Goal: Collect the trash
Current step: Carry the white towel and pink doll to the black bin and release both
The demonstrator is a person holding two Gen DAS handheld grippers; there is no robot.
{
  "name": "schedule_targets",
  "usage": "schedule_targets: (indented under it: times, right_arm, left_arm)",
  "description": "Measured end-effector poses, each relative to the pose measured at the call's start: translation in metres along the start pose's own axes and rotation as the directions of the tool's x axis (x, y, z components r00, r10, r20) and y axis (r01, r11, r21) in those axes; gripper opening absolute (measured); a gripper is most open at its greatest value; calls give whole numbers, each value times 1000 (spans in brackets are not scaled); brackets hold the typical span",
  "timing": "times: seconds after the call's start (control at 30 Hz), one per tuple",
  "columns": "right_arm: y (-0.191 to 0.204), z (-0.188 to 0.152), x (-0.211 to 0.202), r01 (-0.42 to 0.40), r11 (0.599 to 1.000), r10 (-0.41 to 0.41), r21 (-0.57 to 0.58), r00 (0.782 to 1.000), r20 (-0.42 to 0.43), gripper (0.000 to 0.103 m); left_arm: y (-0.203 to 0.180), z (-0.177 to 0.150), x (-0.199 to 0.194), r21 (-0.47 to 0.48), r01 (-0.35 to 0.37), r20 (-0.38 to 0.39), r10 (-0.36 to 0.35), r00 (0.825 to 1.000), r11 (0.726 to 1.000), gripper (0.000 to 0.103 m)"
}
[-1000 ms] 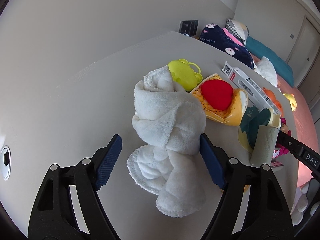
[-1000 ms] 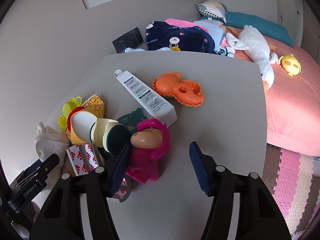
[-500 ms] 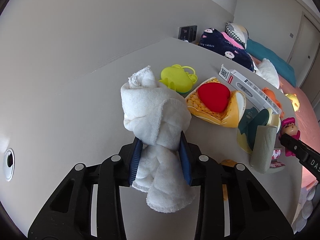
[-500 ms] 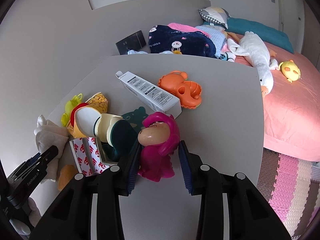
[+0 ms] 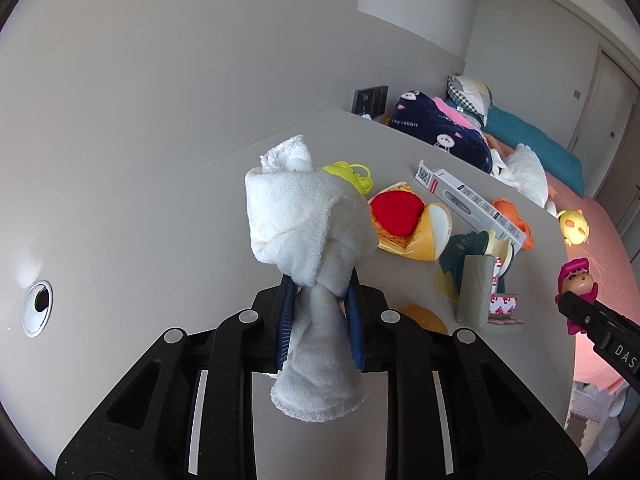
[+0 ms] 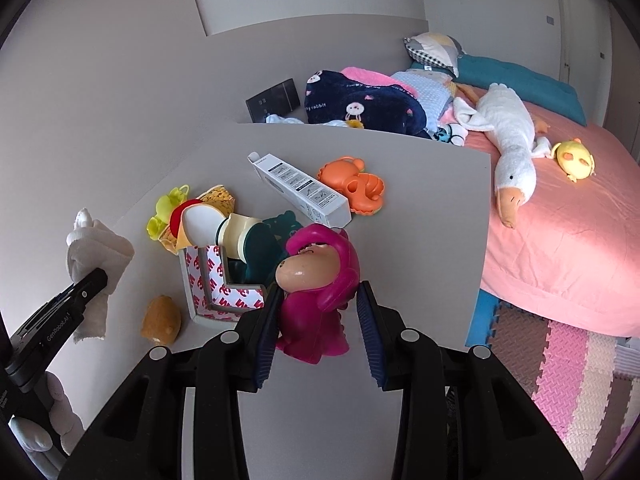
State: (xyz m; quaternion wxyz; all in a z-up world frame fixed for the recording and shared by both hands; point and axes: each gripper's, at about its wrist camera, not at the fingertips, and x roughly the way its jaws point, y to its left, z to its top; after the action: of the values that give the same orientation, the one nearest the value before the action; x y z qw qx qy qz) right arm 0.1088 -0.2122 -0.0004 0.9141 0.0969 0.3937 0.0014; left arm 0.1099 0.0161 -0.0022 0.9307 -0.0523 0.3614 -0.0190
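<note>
The left gripper (image 5: 320, 322) is clamping a rolled white towel (image 5: 308, 216) at its narrow waist, jaws drawn in tight on the cloth. The bulky upper roll is standing above the pads at the centre of the left wrist view, and a loose tail is hanging below them. The towel appears to be clear of the grey tabletop (image 5: 180, 208).

The right gripper (image 6: 318, 330) is gripping a magenta doll (image 6: 316, 280) low on its body, in the lower middle of the right wrist view. The left pad is pressing against the figure; on the right pad I cannot tell whether contact is full, as a sliver of gap seems to show.

Both pieces look to be mid-lift, so the step in hand is probably carrying them off to wherever the trash is going; no bin is showing in either view.

To do this well:
- The towel's top-heavy roll is likely to sag or unwind, so a steady, level carry will serve better than a swing.
- The doll is hard and rounded, so it may pivot in the pads; keeping it upright should help.
- The pile in mid-frame, including the white box (image 6: 300, 188), orange toy (image 6: 354, 188) and patterned tape holder (image 6: 212, 284), is sitting just beside the doll, so rising straight up before moving sideways should avoid knocking it.
</note>
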Motion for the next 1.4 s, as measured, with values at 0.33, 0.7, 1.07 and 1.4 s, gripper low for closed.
schedule_targets:
  times: [0.33, 0.7, 1.07, 1.4]
  right_arm:
    - [-12, -9, -38, -8, 1000, 8, -10, 1000, 28, 39]
    - [-25, -23, -71, -8, 1000, 8, -13, 999, 46, 39]
    - [-53, -39, -97, 21, 1000, -23, 18, 998, 63, 39]
    - [-91, -53, -120, 56, 997, -60, 49, 995, 74, 39]
  left_arm:
    - [-30, -16, -24, 39, 35, -20, -34, 999, 999, 23]
    - [-58, -35, -60, 64, 71, -5, -70, 997, 995, 23]
    - [-97, -49, -70, 124, 115, -34, -112, 993, 986, 23]
    - [-140, -70, -77, 164, 166, -74, -156, 985, 972, 23]
